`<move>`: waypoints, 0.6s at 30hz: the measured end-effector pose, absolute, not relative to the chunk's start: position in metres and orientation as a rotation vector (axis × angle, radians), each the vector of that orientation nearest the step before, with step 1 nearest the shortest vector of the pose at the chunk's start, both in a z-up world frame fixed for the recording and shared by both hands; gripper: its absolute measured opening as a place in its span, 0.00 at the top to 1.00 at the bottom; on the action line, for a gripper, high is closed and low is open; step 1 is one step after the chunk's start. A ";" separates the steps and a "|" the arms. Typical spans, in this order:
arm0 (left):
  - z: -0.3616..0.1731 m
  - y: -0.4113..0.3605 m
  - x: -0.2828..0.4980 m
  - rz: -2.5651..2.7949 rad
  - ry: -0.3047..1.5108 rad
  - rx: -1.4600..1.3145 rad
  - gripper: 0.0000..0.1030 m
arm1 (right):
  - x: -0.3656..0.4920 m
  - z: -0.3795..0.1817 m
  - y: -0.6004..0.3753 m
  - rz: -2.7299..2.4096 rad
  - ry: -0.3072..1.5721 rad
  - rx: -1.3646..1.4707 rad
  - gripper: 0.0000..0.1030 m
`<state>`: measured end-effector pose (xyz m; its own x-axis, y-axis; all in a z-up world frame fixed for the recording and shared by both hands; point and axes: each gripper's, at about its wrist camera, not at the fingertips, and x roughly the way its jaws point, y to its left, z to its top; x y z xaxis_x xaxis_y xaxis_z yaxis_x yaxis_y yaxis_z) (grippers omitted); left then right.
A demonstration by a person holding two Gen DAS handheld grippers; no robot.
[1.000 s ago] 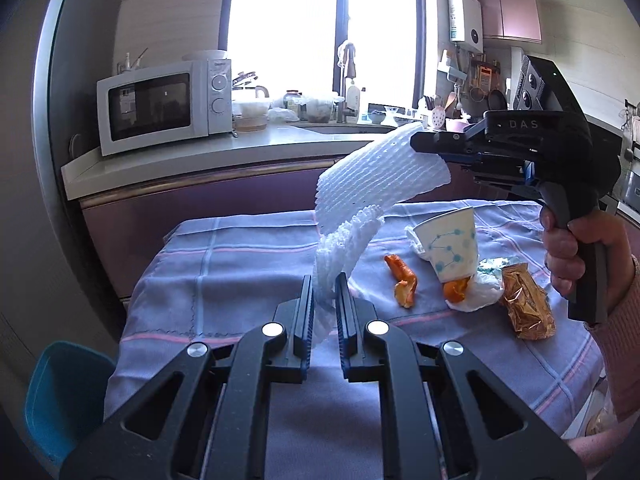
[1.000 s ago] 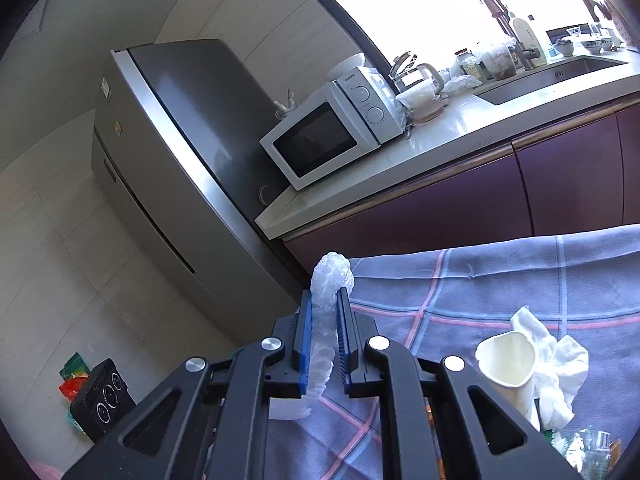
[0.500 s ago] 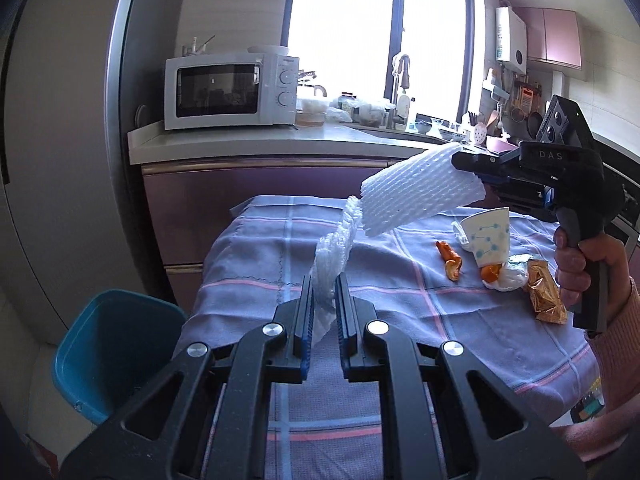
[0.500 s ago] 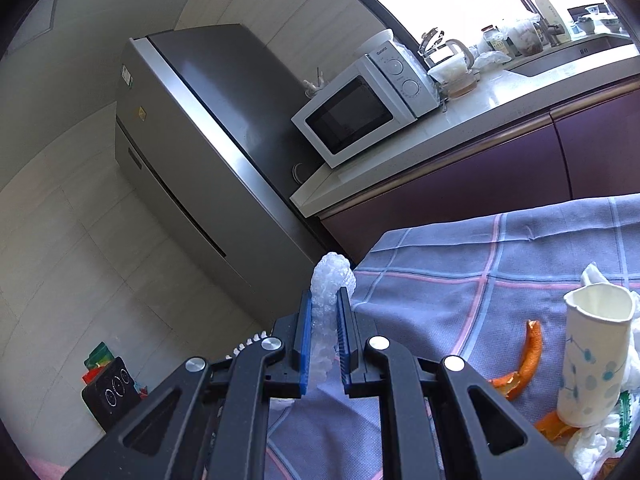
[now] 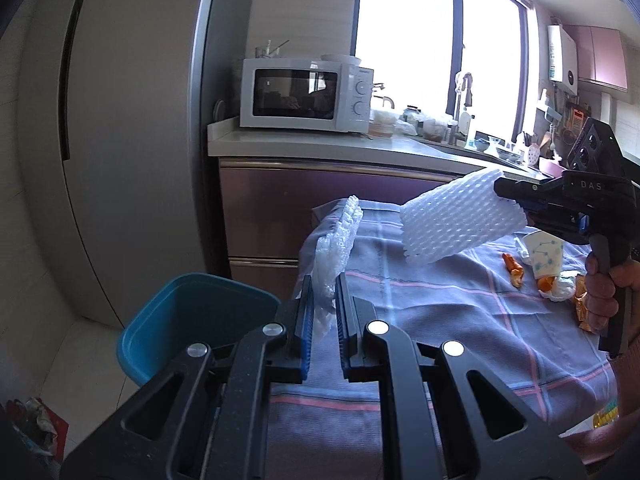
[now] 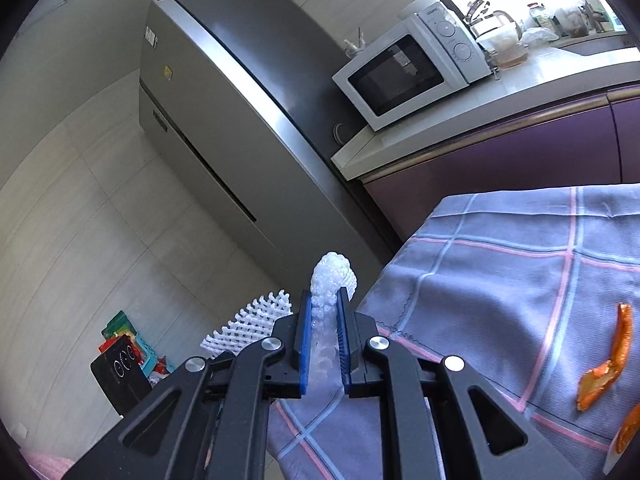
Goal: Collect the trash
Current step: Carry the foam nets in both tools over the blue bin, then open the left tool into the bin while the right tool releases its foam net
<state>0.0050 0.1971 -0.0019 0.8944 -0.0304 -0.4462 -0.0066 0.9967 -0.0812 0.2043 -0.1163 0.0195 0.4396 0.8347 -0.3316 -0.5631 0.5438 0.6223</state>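
Gripping foam net sleeves: left tool (image 5: 320, 300) pinches one sleeve (image 5: 336, 240), right tool (image 6: 324, 320) another (image 6: 334, 276) (featherlight, squashy, edge-pinch suffices); blue bin (image 5: 192, 320) at 9 o'clock.

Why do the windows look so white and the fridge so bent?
Left wrist view: the window is blown out by daylight, leaving the near tool dark. Right wrist view: the fisheye lens bows the fridge and tilts the microwave; black corners frame it.

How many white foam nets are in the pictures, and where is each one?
2. One foam net is clamped in the left gripper, near the blue bin. The other foam net is clamped in the right gripper, above the table. More may be hidden.
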 end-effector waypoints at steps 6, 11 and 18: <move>-0.012 0.235 0.005 0.105 0.495 -0.079 0.89 | 0.210 0.015 -0.076 0.973 0.713 0.428 0.90; -0.024 0.260 0.009 0.177 0.531 -0.076 0.89 | 0.213 0.011 -0.042 1.024 0.747 0.394 0.90; -0.044 0.284 0.021 0.256 0.583 -0.060 0.89 | 0.219 -0.004 0.007 1.074 0.820 0.346 0.90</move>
<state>0.0213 0.2841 -0.0441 0.8041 0.2215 -0.5517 -0.2554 0.9667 0.0159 0.2188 0.0065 -0.0043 0.2256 0.8784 -0.4213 -0.6380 0.4600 0.6175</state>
